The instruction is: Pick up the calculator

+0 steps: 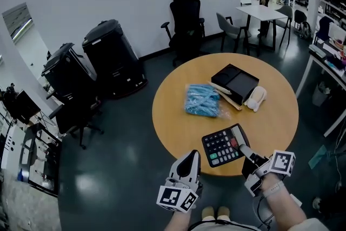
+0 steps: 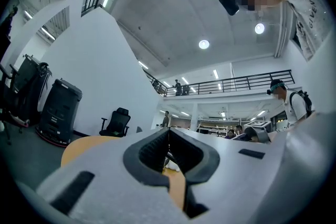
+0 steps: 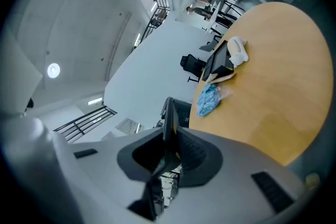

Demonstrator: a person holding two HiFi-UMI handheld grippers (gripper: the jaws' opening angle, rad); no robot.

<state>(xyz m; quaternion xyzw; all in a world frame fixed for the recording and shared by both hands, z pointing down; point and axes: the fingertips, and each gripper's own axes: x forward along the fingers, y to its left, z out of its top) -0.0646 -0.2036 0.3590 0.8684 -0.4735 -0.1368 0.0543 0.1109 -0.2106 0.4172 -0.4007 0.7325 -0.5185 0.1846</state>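
Observation:
The black calculator (image 1: 224, 145), with grey, red and green keys, hangs tilted over the near edge of the round wooden table (image 1: 173, 121). My right gripper (image 1: 244, 152) is shut on its lower right corner. In the right gripper view the calculator (image 3: 168, 113) shows edge-on as a thin dark slab pinched between the pads of that gripper (image 3: 169, 131). My left gripper (image 1: 192, 156) hovers at the table's front edge, left of the calculator, with nothing in it. In the left gripper view its jaws (image 2: 168, 132) meet at the tips.
Farther back on the table lie a blue plastic packet (image 1: 203, 100), an open black box (image 1: 235, 83), wooden sticks (image 1: 227, 96) and a white object (image 1: 255, 98). Two black bins (image 1: 111, 57) and an office chair (image 1: 186, 24) stand on the floor behind.

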